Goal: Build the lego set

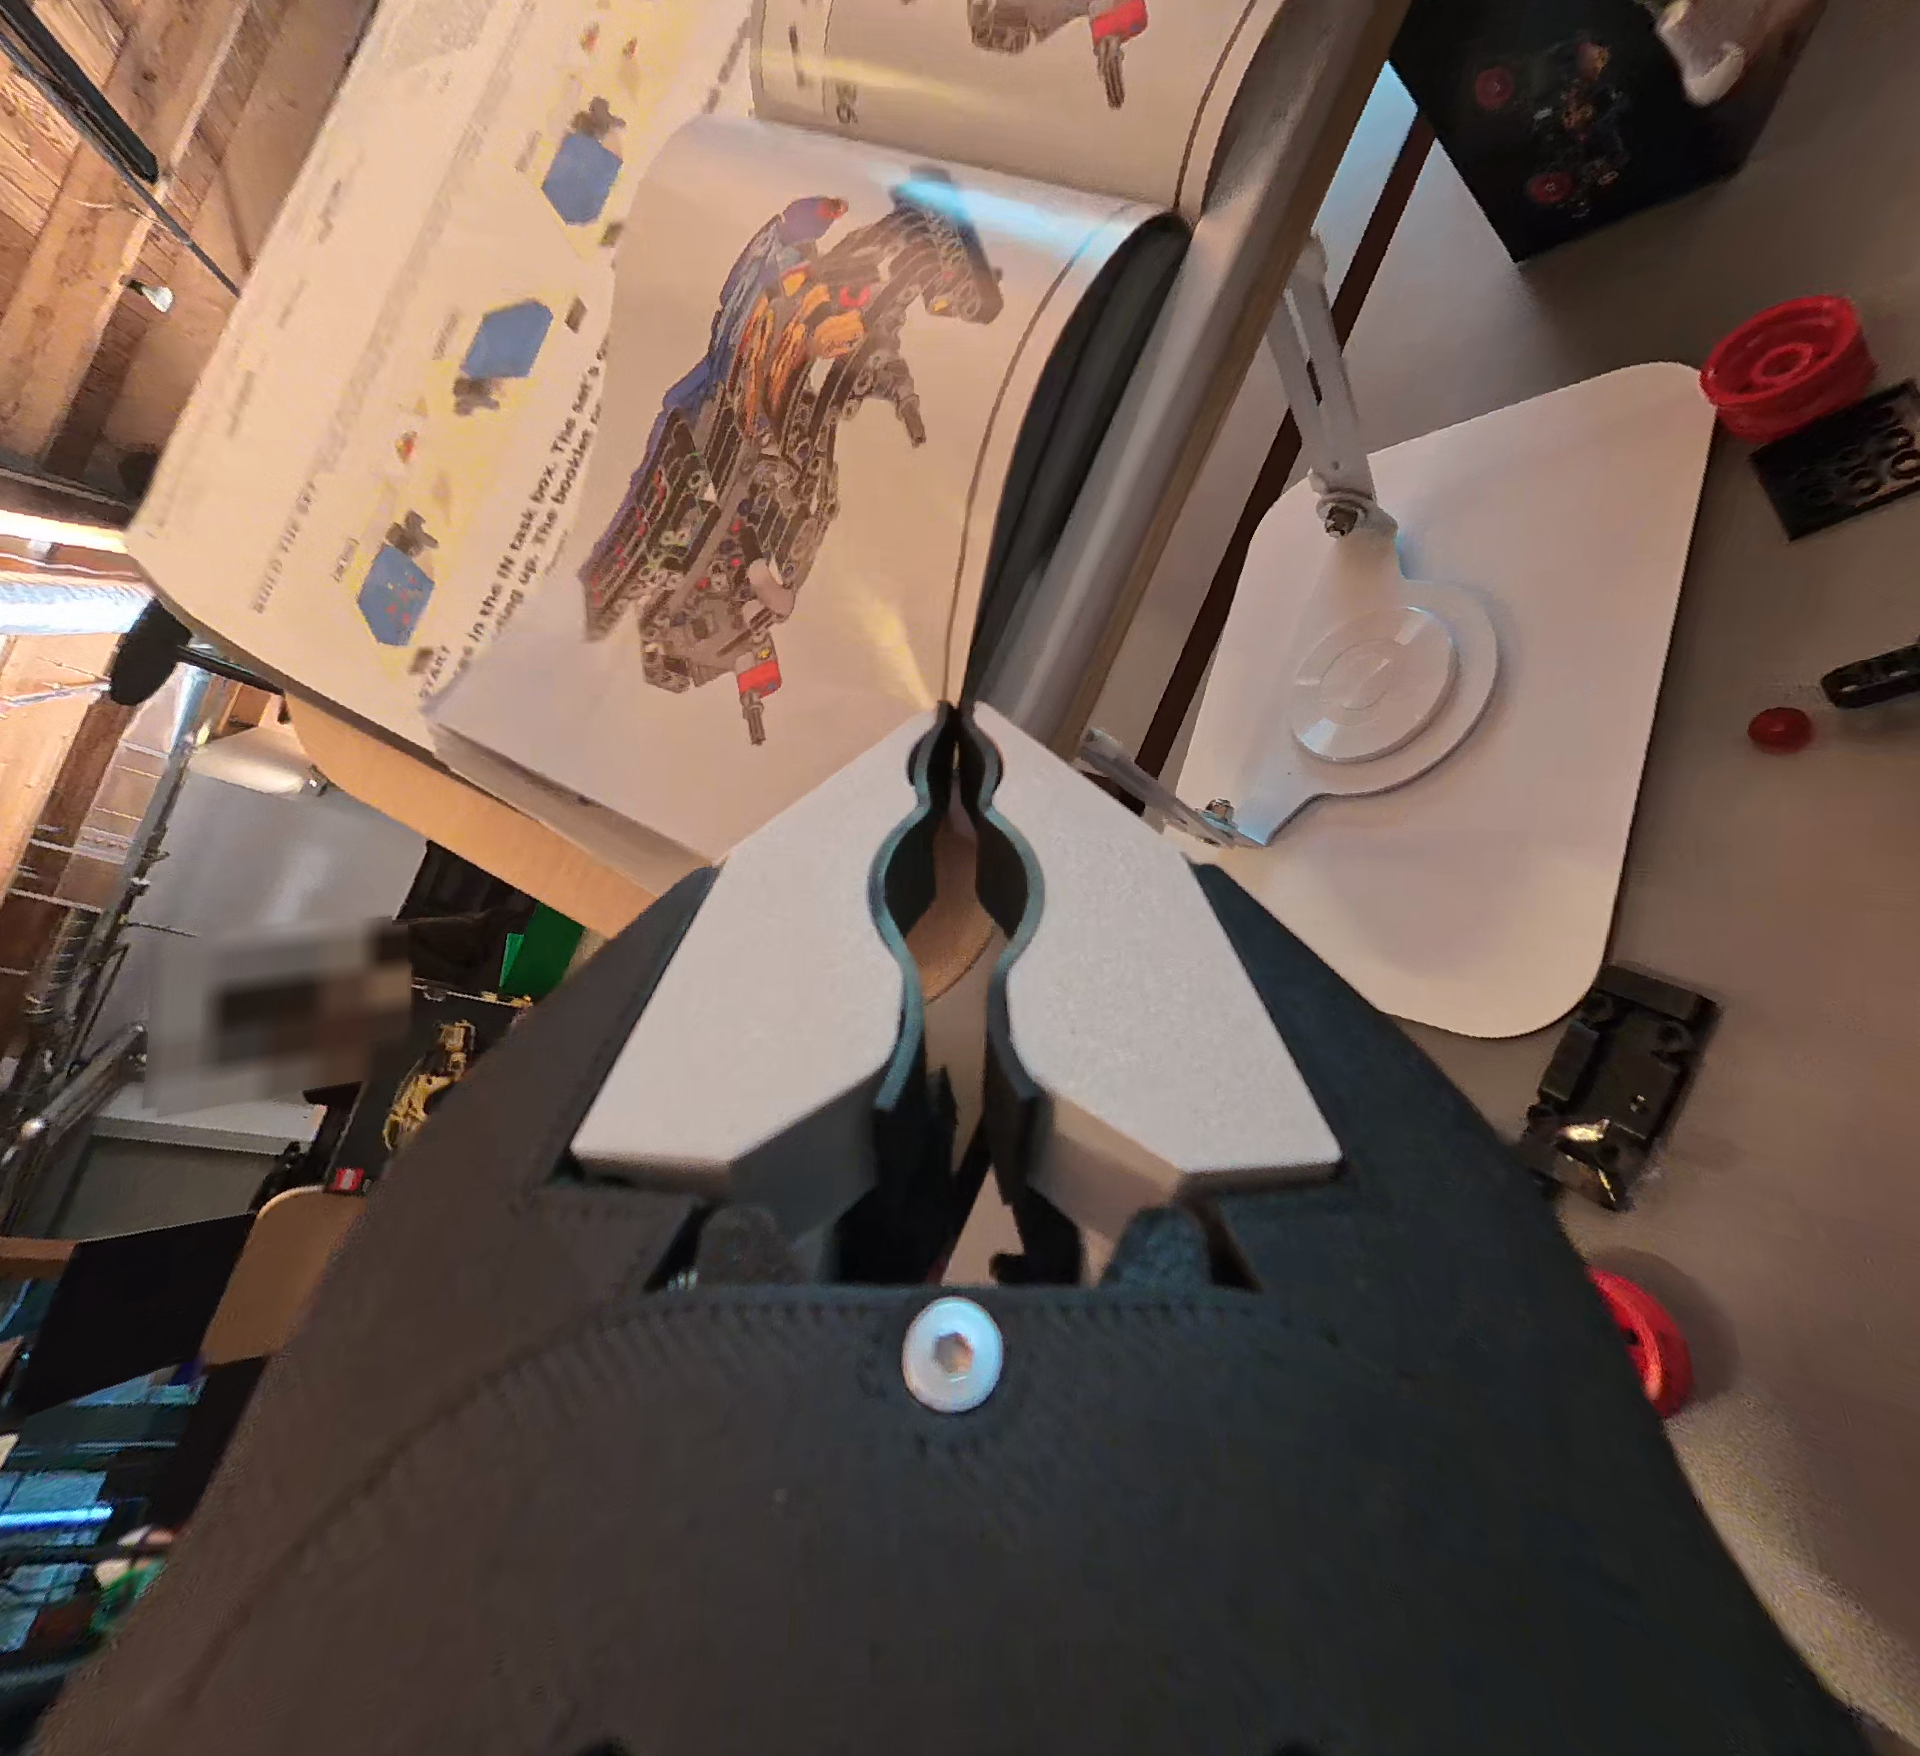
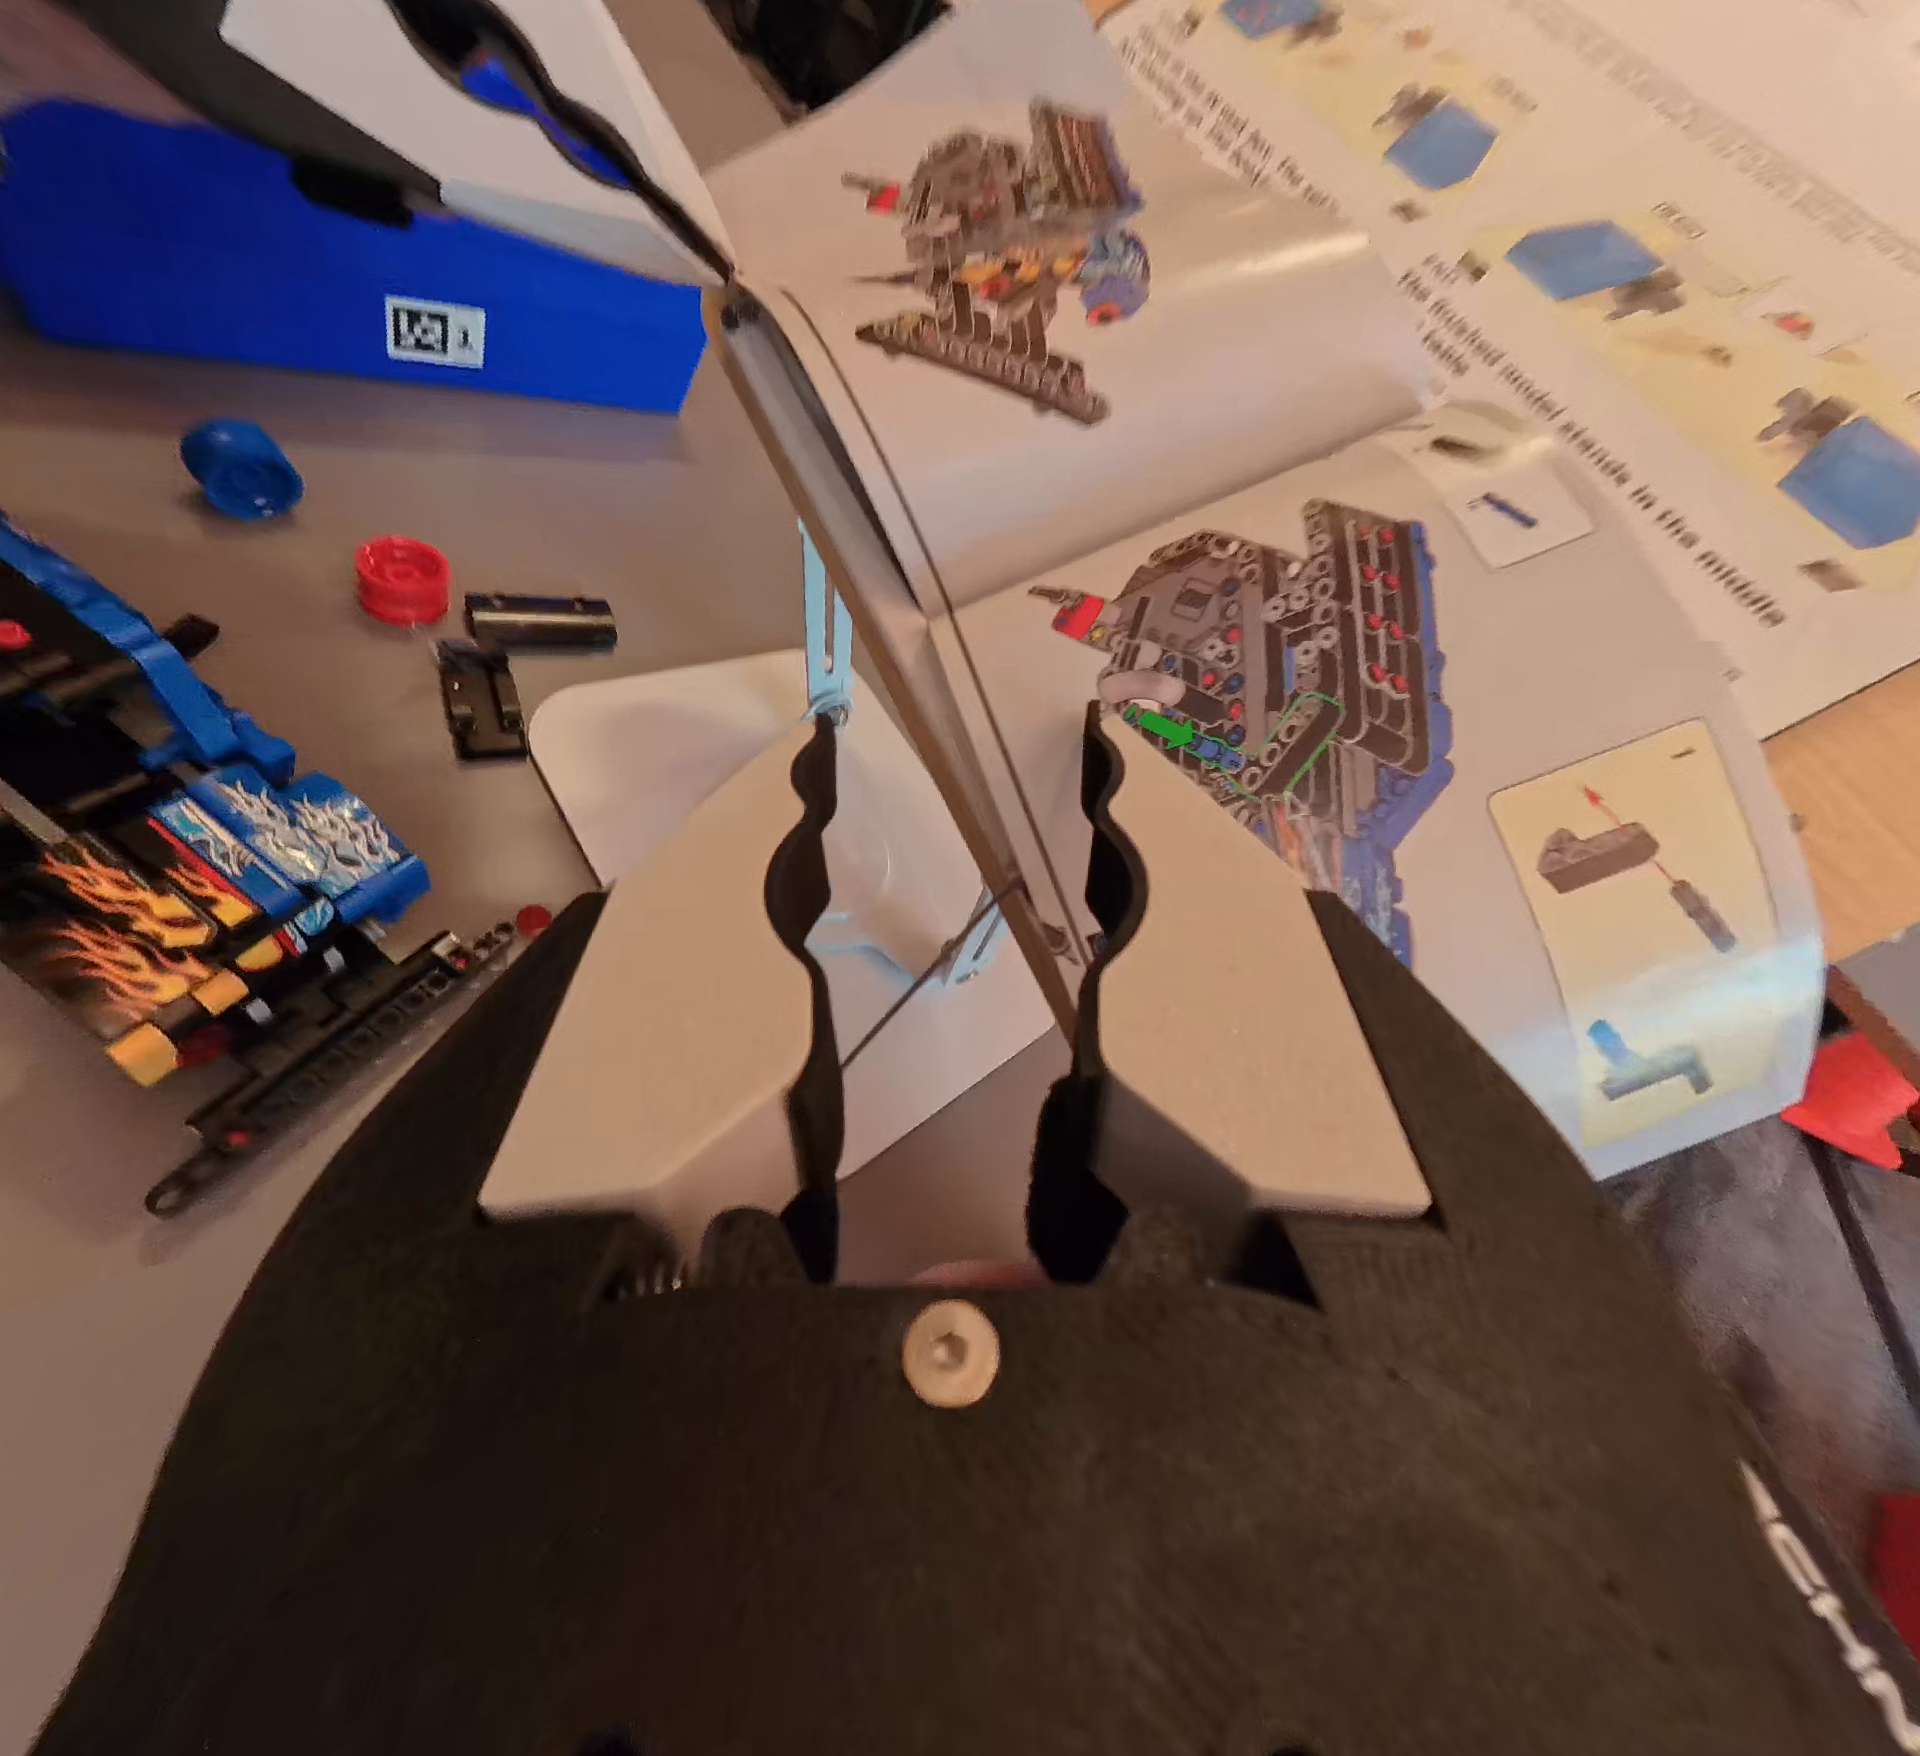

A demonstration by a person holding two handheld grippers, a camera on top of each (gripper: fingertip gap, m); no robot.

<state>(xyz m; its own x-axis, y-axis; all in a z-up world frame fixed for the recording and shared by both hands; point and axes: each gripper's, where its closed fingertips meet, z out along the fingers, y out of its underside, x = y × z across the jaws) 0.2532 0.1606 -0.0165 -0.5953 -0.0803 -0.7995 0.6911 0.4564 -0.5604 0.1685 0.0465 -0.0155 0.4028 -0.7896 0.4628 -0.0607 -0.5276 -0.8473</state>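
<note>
Right wrist view, left to right. Partly built lego model (image 2: 177,885), blue and black with flame panels, flat on the grey table (image 2: 156,1343) at far left, long axis running from near left toward far right; loose parts just beyond: blue wheel (image 2: 241,468), red wheel (image 2: 402,578), black connector (image 2: 540,620). Blue case (image 2: 343,283) farther back. Left gripper (image 2: 717,267) at centre, jaws pressed together on the edge of a booklet page (image 2: 1039,418), lifting it in a curl, apparently to turn toward the next step. Right gripper (image 2: 951,750) nearer, jaws spread, straddling the thin edge of the book stand (image 2: 894,626) and gripping nothing, probably poised to steady or take the page. Instruction booklet (image 2: 1299,730) propped upright on the stand for reading while building; large printed sheet (image 2: 1621,179) behind, at right.

Left wrist view. Same pinch seen along the left gripper (image 1: 951,735): page corner caught at the fingertips, white stand base (image 1: 1475,823) to the right.
</note>
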